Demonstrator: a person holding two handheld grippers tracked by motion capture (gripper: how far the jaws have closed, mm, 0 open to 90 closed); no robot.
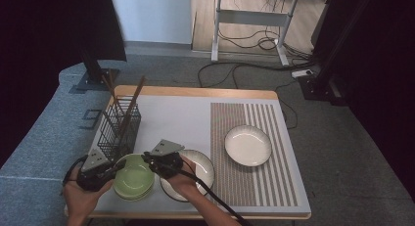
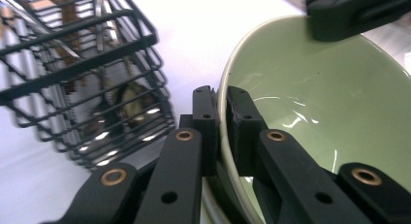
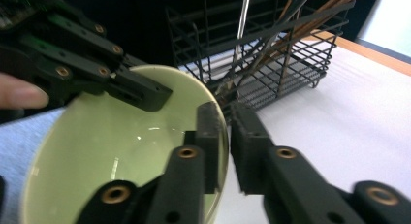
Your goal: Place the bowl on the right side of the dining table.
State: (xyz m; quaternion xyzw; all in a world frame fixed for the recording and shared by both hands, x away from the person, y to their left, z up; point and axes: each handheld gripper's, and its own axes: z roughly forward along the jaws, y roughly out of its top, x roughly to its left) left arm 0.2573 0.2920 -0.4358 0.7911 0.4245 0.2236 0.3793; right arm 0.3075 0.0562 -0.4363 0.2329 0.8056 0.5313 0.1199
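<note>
**Both grippers on the green bowl's rim**

Nearest the high camera: two forearms coming in from the bottom edge, each hand carrying a gripper. Left gripper [image 1: 111,171] sits at the left rim of the green bowl [image 1: 133,178]; right gripper [image 1: 149,160] at its upper right rim.

Left gripper view: jaws narrow, one pad outside the bowl wall and one inside, clamped on the rim [image 2: 224,112].

Right gripper view: rim [image 3: 220,136] between the jaws; inner pad against the wall, outer pad with a thin gap showing. Cannot tell whether this one presses.

Bowl position: near front-left corner of the table [image 1: 166,118], apparently stacked on another green bowl. Just beside it on the right, a white plate [image 1: 201,168], partly under the right hand. Black wire basket [image 1: 119,128] holding chopsticks stands just behind the bowl. Second white plate [image 1: 247,145] lies well apart on the striped mat [image 1: 274,187].
</note>
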